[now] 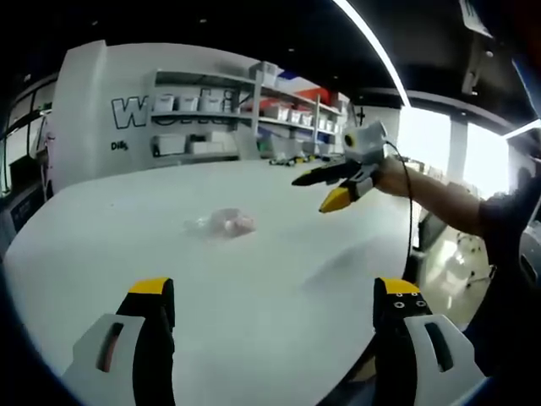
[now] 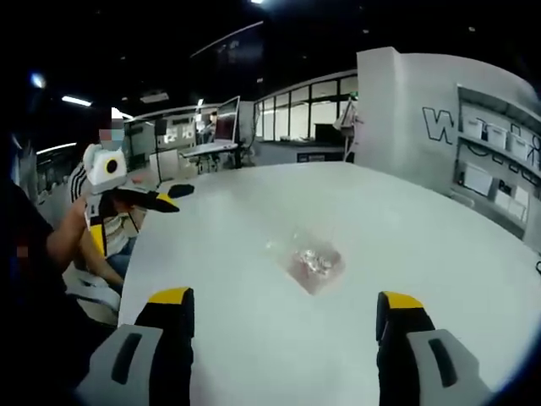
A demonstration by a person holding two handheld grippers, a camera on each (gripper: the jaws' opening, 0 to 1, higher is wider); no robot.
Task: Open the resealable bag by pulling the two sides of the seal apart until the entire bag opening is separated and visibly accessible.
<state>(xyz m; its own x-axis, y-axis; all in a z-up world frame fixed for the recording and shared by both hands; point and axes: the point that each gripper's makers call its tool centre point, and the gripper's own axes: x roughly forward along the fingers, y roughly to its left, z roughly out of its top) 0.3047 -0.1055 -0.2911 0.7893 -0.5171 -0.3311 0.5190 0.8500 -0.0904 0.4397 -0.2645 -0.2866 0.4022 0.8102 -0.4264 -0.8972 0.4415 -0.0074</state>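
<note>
Left gripper (image 1: 275,296): jaws spread wide apart, nothing between them, yellow tips raised over the near part of the table.
Right gripper (image 2: 283,309): jaws wide apart too, holding nothing, hanging above the table's near edge.
Bag (image 1: 224,223): clear, lying flat on the white table, something pinkish inside; ahead of the left gripper's jaws and a touch toward its left jaw, well apart from the tips. In the right gripper view the bag (image 2: 311,260) sits ahead, between the two jaw lines, closer than in the other view but not touched.
Seal: too small and glassy to tell if it's closed or parted.
Table (image 1: 127,245): broad, white, rounded edge.
Other gripper, left gripper view: the right one (image 1: 336,188) comes in from the right, held in the air beyond the bag, yellow tip down, jaws parted, a hand (image 1: 390,176) behind it.
Other gripper, right gripper view: the left one (image 2: 152,201) shows at far left, off the table's edge, well apart from the bag.
Backdrop: shelves (image 1: 254,118) with boxes against a white wall past the table.
</note>
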